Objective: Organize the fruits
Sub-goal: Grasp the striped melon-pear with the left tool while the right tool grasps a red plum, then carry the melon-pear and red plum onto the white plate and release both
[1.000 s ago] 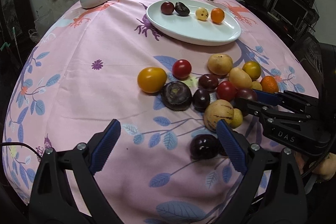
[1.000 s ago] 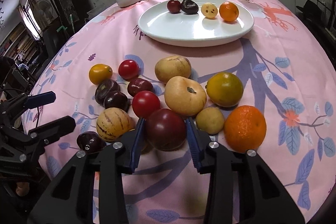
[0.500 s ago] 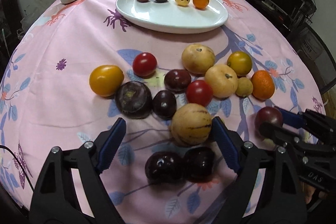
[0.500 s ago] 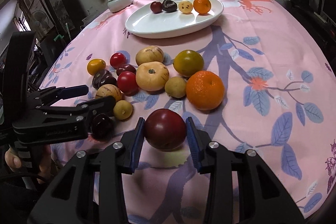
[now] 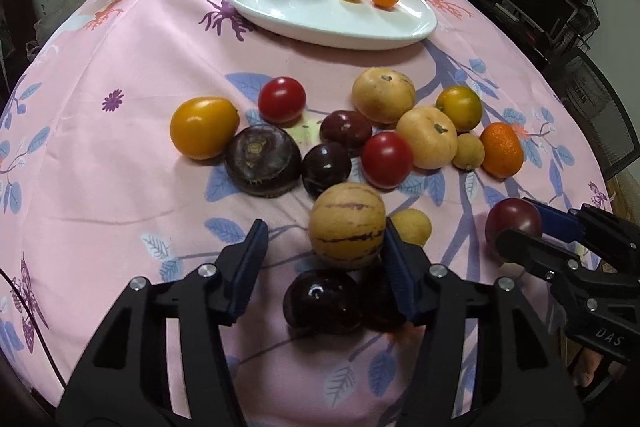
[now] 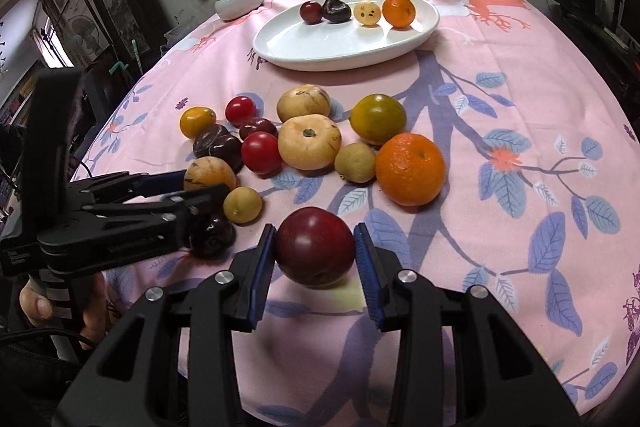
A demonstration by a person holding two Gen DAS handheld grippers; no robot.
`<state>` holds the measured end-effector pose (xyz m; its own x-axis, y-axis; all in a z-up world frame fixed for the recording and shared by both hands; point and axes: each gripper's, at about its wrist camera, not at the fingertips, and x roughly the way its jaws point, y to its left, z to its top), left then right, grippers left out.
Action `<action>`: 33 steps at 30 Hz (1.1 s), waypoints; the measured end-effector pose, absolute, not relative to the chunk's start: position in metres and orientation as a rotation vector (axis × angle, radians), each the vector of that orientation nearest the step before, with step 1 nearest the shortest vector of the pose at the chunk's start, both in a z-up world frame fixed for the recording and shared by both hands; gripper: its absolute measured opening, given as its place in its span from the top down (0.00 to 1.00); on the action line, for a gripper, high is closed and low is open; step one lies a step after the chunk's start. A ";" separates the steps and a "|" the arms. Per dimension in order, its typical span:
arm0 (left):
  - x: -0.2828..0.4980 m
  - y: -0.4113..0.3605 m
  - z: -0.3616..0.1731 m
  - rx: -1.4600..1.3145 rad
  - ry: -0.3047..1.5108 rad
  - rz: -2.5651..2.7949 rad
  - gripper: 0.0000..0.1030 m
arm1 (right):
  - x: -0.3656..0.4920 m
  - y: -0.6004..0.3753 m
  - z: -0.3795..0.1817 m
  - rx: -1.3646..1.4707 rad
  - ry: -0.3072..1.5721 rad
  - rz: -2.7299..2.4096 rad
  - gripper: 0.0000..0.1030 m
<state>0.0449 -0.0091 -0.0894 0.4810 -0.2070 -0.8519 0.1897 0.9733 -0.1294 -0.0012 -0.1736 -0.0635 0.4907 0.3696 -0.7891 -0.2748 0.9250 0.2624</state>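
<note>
Right tongs [image 6: 315, 259] grip a dark red plum [image 6: 315, 246]; left tongs [image 5: 324, 259], half-open and closing, straddle a dark plum [image 5: 322, 301].

Two wrist views, close, angled down, sharing fruit pile [image 5: 384, 143] and plate [image 6: 320, 57]

The only legible lettering is "DAS", in pale capitals on the black body of the right gripper [image 5: 516, 227], well to the right of the striped melon [image 5: 347, 225].
</note>
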 end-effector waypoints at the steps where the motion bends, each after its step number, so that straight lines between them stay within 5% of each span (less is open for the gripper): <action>1: 0.046 -0.012 -0.090 -0.002 1.031 -0.233 0.43 | 0.000 -0.173 -0.065 0.109 0.990 0.395 0.61; 7: 0.049 -0.023 -0.091 0.030 1.004 -0.258 0.67 | 0.005 -0.170 -0.072 0.108 1.020 0.380 0.61; 33: 0.048 0.003 -0.032 0.020 0.902 -0.299 0.67 | 0.026 -0.162 -0.038 0.071 0.948 0.385 0.61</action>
